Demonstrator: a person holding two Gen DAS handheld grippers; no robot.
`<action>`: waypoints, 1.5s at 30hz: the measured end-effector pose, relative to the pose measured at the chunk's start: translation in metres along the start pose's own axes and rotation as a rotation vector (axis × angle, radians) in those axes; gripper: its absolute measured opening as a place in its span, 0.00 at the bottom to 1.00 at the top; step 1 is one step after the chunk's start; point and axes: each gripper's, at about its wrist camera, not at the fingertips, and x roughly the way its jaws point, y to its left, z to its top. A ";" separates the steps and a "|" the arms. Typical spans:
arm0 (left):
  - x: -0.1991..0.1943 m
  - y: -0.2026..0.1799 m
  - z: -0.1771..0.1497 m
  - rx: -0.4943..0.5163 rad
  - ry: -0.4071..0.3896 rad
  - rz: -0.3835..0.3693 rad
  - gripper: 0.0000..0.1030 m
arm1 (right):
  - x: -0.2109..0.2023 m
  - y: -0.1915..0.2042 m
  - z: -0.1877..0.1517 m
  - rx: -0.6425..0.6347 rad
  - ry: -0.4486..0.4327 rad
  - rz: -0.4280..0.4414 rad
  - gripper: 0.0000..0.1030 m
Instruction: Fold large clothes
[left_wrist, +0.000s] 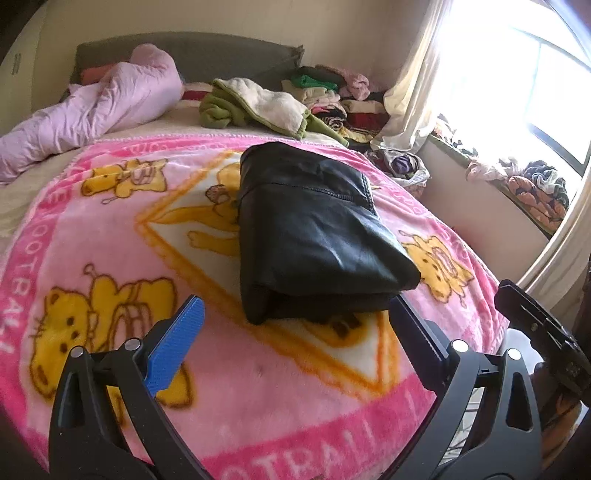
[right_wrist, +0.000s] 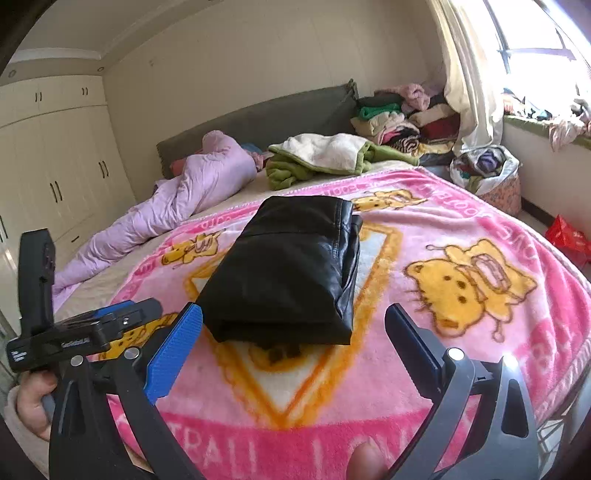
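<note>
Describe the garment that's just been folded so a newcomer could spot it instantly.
Start at the bed, covered by a pink cartoon-cat blanket. Near the blanket's middle, over the white triangle print, lies a folded black leather-look jacket as a compact, shiny rectangular bundle. It is the only black, glossy item; the lilac quilt, the green-and-cream fleece and the stacked clothes near the headboard are all soft and coloured.

Left black 2-finger tool with blue ribbed pads (left_wrist: 295, 314): fingers spread wide, nothing between, tilted downward. Right black 2-finger tool with blue ribbed pads (right_wrist: 293, 319): likewise wide apart, empty. Person's left hand (right_wrist: 31, 400) grips left tool's handle.
</note>
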 end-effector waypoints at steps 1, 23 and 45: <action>-0.004 -0.001 -0.003 0.004 -0.006 0.004 0.91 | -0.002 0.000 -0.002 -0.004 -0.005 -0.006 0.96; -0.032 0.009 -0.036 0.019 -0.029 0.037 0.91 | -0.003 0.022 -0.041 -0.010 0.034 -0.034 0.96; -0.030 0.014 -0.037 0.016 -0.018 0.090 0.91 | 0.003 0.023 -0.045 -0.031 0.069 -0.046 0.96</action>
